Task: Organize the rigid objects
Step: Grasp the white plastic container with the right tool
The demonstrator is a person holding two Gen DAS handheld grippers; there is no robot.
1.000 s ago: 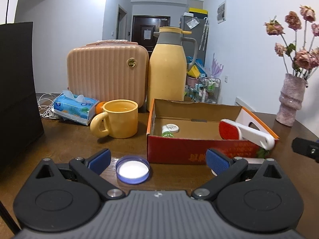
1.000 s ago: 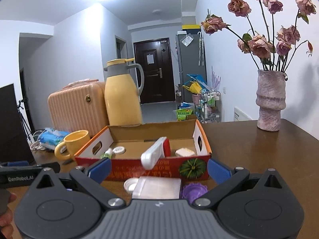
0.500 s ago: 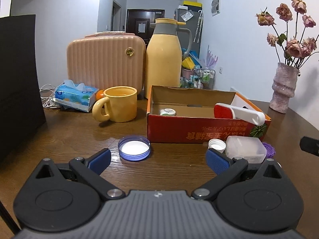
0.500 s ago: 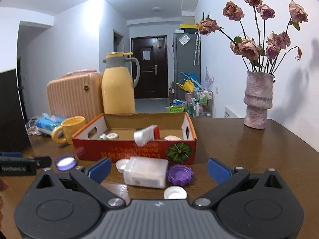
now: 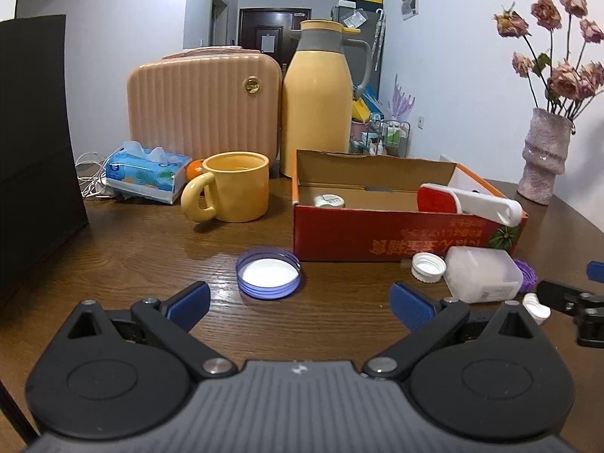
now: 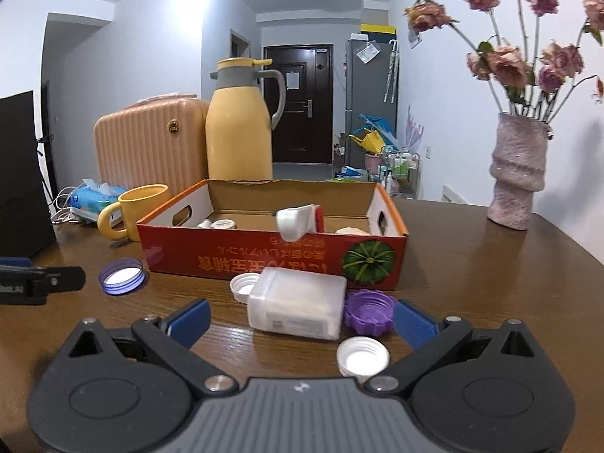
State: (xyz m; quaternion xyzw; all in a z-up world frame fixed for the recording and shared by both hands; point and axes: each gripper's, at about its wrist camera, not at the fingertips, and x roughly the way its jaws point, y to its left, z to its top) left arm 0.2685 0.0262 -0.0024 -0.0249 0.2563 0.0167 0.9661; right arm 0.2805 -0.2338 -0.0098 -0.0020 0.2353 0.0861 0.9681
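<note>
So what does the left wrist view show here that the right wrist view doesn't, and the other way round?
Only the left wrist view shows the orange behind the yellow mug and the open left gripper from behind. Only the right wrist view shows the pale object in the box's right end and the open right gripper from behind. Both show the red box, blue-rimmed lid, translucent container, purple cap and two white caps.

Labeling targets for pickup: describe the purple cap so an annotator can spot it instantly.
Find the red cardboard box on the wooden table. Before its pumpkin-printed corner lies a translucent plastic container; the purple cap touches its right end. It is the only ridged, solid-purple cap; nearby caps are white.
</note>
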